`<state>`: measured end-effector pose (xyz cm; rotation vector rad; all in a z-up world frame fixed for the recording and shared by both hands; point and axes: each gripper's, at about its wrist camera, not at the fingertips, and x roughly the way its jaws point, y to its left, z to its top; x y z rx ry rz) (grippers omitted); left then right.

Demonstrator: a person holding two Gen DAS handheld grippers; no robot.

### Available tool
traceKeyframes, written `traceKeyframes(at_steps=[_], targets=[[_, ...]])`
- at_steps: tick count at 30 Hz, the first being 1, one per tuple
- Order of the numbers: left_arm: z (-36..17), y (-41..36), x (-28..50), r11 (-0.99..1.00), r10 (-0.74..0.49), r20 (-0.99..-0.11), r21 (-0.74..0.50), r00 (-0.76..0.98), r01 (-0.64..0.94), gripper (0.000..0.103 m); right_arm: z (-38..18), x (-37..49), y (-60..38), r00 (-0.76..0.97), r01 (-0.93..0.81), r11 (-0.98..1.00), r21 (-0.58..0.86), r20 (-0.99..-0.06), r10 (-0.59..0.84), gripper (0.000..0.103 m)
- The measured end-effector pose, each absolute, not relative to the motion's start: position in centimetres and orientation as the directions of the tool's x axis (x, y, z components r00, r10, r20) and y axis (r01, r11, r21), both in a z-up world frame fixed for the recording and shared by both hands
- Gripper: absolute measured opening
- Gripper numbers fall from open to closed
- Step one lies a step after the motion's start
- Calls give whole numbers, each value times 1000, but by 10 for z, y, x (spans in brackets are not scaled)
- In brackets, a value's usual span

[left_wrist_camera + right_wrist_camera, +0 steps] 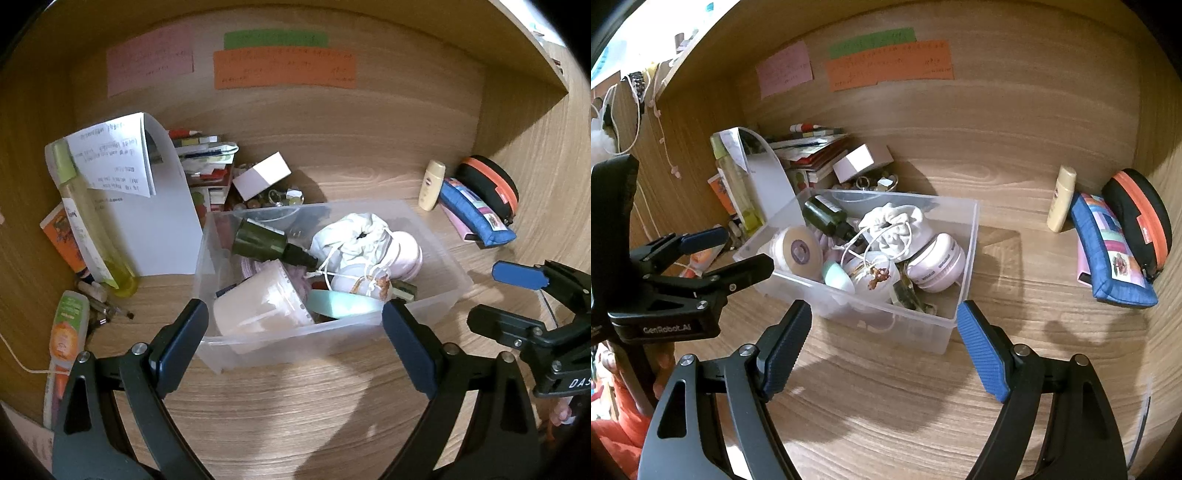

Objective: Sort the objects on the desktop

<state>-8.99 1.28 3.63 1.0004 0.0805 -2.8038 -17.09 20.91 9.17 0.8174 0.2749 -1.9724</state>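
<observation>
Leftmost, a tall yellow-green plastic spray bottle (92, 221) leans against folded white papers (122, 155), loose tubes beside it, unsorted. Centre, a clear rectangular plastic bin (923, 332) already holds a dark green glass bottle (258, 242), white drawstring cloth pouch (354, 236), pink round jar (936, 264); contents beneath are hard to make out. Right, a cream squeeze bottle (1062, 199), blue fabric pencil case (1115, 266) and black-orange zip case (1145, 218) remain outside. Left gripper (295, 332) and right gripper (882, 339) hover before the bin, fingers apart, empty.
</observation>
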Motion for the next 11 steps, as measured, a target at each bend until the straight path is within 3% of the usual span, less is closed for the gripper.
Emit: traceKeyframes(at_steps=[11], targets=[[32, 12, -89, -983, -139, -639, -4, -757, 183, 97, 87, -172, 205, -316, 843, -521, 134, -661, -681, 79]])
